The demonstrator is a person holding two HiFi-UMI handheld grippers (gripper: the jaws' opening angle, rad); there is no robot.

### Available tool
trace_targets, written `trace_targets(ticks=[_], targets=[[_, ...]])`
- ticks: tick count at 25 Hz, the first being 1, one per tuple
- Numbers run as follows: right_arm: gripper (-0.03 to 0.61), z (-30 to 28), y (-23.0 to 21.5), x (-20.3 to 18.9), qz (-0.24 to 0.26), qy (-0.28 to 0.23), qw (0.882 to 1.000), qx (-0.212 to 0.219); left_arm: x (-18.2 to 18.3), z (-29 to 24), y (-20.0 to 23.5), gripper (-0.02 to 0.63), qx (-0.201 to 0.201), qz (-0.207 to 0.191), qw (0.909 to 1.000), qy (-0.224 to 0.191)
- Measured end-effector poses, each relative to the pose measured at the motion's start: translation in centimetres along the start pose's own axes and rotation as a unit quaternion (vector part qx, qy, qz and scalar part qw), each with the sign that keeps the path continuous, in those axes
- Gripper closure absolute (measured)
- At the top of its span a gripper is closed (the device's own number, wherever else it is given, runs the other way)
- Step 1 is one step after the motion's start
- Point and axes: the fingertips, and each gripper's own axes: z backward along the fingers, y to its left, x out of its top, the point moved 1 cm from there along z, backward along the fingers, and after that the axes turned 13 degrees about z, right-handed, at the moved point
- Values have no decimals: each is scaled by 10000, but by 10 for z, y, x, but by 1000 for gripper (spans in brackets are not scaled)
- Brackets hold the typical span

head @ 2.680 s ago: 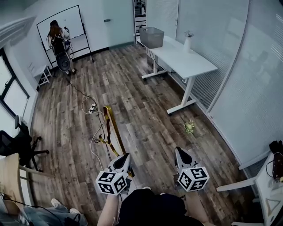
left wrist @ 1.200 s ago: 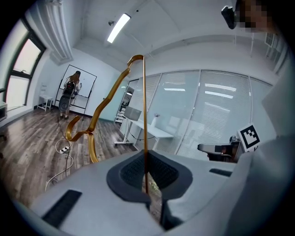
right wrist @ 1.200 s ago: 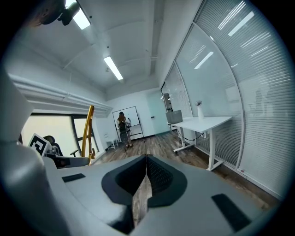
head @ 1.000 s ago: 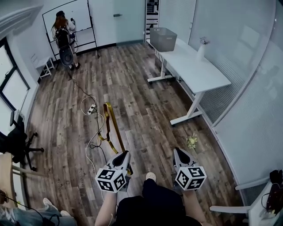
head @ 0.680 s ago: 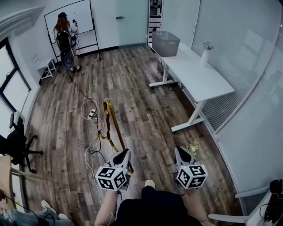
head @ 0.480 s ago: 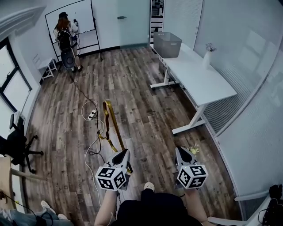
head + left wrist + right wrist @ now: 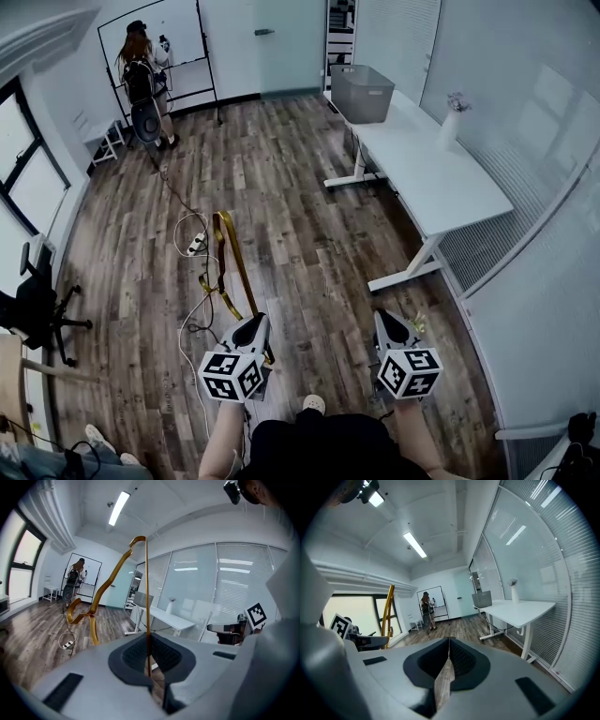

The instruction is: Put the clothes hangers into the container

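Since the earlier frames both tools had travelled fwd through the room w/ the person. The white tabletop (image 7: 441,183) and the grey container (image 7: 361,92) on its far end showed larger and further right in the head view, and the small sprig (image 7: 417,324) on the floor, once well ahead of the right tool, now lay just beside it.

Left tool (image 7: 149,657) – clenched on the thin straight bar of the gold clothes hanger (image 7: 146,597), pads pressed against it from both sides. From the jaws the bar ran up to a corner in the left gripper view, then the curved shoulder swept back down to the hook at left. In the head view the hanger stuck out fwd from the tool over the wood floor (image 7: 281,187), well apart from the container.

Right tool (image 7: 448,660) – jaws clenched together, nothing between them, only floor visible through the wedge below the tips. It was level w/ the left one, each w/ its marker cube toward the person.

Further out: a white cable w/ a power strip (image 7: 197,243) lay on the floor near the hanger's far end. A white vase (image 7: 451,120) stood on the tabletop, near the container. At the back a person (image 7: 141,80) stood by a whiteboard (image 7: 178,33). An office chair (image 7: 28,314) sat by the window at the left edge.
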Motion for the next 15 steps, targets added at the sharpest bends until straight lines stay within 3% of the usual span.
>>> trace_targets(ticks=[15], targets=[[549,-37,-22,-8,-80,119,9996,241,-7,-26,9,598,257,-94,9996,122]])
